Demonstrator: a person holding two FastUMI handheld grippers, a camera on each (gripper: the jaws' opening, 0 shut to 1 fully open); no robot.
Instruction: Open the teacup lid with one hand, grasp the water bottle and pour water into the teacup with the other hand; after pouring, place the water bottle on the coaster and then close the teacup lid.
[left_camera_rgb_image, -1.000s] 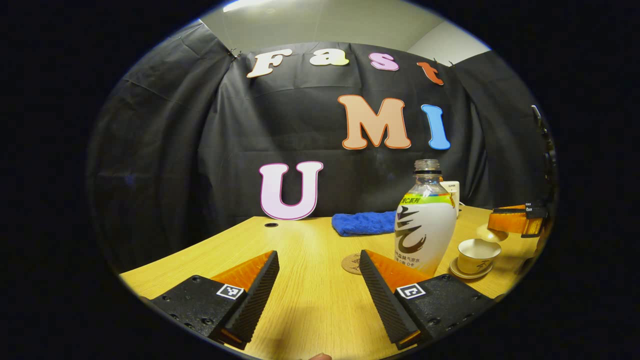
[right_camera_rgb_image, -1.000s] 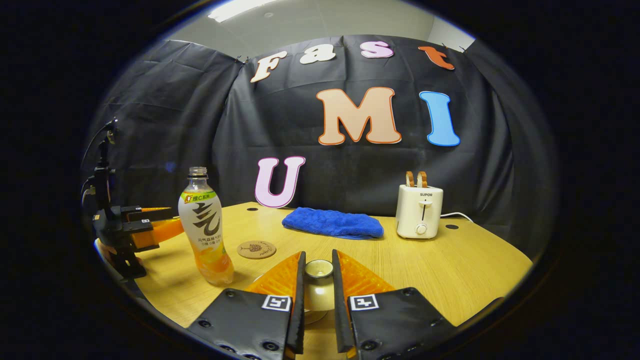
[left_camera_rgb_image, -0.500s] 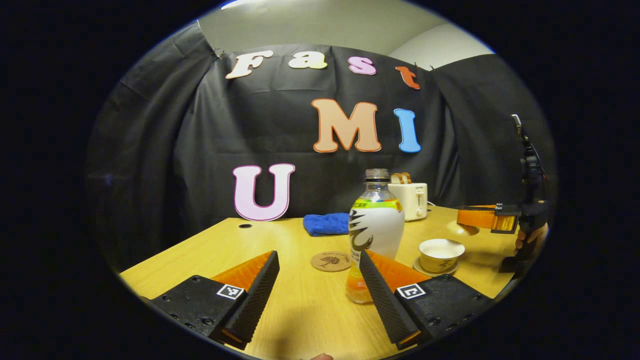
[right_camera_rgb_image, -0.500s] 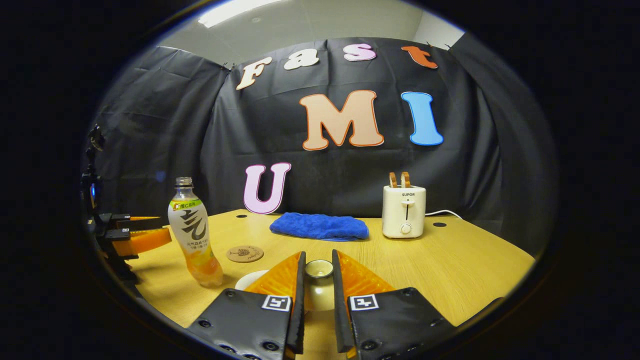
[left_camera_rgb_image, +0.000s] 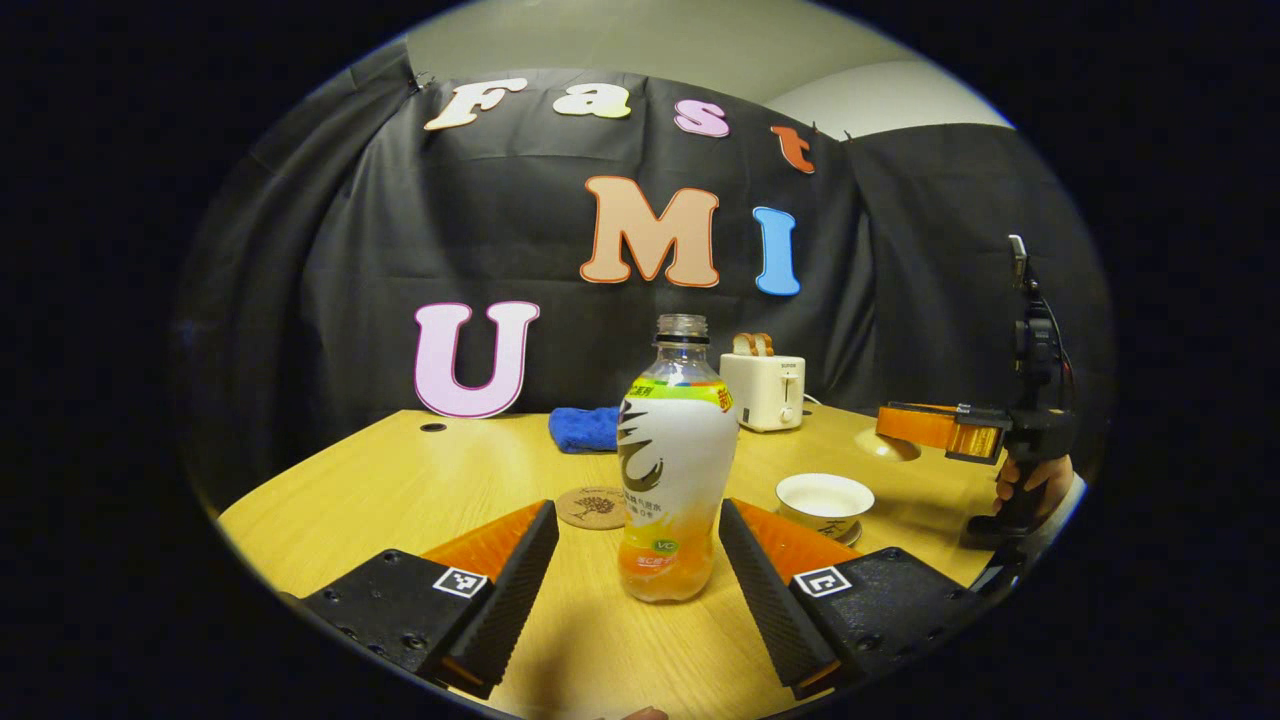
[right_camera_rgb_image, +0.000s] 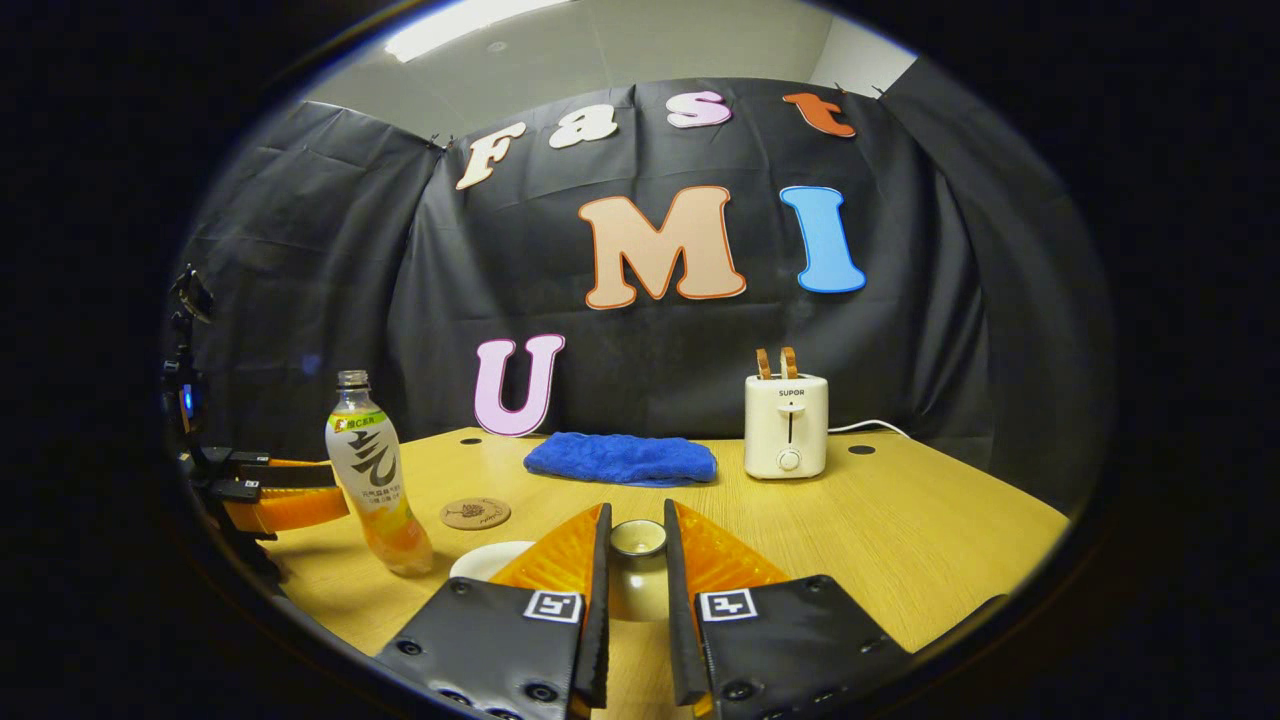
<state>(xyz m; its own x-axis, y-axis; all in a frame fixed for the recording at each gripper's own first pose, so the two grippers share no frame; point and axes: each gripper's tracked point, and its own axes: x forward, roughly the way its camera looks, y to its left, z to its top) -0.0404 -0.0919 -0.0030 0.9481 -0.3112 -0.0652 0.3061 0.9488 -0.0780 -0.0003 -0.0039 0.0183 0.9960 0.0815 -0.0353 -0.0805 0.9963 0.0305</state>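
Facing the open teacup (left_camera_rgb_image: 824, 497), the left gripper (left_camera_rgb_image: 637, 560) spread wide around the bottle (left_camera_rgb_image: 676, 470), untouching, while right fingers (right_camera_rgb_image: 598, 600) clamped the lid (right_camera_rgb_image: 637, 560).

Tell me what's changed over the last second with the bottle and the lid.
The open left gripper has swung toward the water bottle, which now stands centred between its fingers instead of off to the right, not yet gripped. The right gripper stayed shut on the teacup lid, held off the open teacup. Bottle, coaster and teacup stayed put.
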